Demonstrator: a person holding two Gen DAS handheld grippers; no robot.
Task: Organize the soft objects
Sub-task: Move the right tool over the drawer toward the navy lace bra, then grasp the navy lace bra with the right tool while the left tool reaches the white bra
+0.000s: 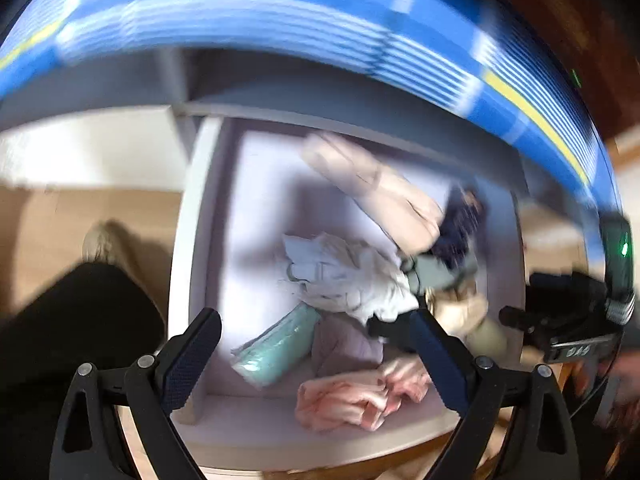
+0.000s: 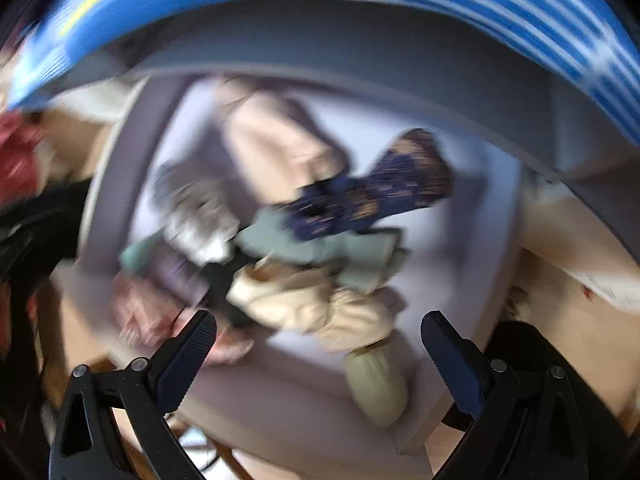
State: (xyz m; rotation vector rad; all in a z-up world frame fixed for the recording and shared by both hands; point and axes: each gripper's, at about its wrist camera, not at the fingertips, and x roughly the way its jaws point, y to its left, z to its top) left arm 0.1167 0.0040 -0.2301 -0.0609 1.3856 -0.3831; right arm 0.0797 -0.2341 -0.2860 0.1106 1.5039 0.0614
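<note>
An open white drawer (image 1: 188, 240) holds a heap of soft clothes. In the left wrist view I see a long beige garment (image 1: 376, 188), a white crumpled piece (image 1: 344, 276), a mint folded item (image 1: 280, 344), a pink garment (image 1: 360, 396) and a dark patterned cloth (image 1: 460, 224). My left gripper (image 1: 316, 356) hangs open above the drawer's near end. The right wrist view is blurred: dark blue patterned cloth (image 2: 372, 192), grey-green piece (image 2: 320, 248), cream garment (image 2: 320, 304). My right gripper (image 2: 320, 344) is open over the cream garment, holding nothing.
A blue striped bedcover (image 1: 280, 12) overhangs the drawer's far side. Wooden floor (image 1: 60, 232) lies to the left, with a person's dark trouser leg (image 1: 72, 320) and foot there. The other gripper's black body (image 1: 568, 312) shows at the right edge.
</note>
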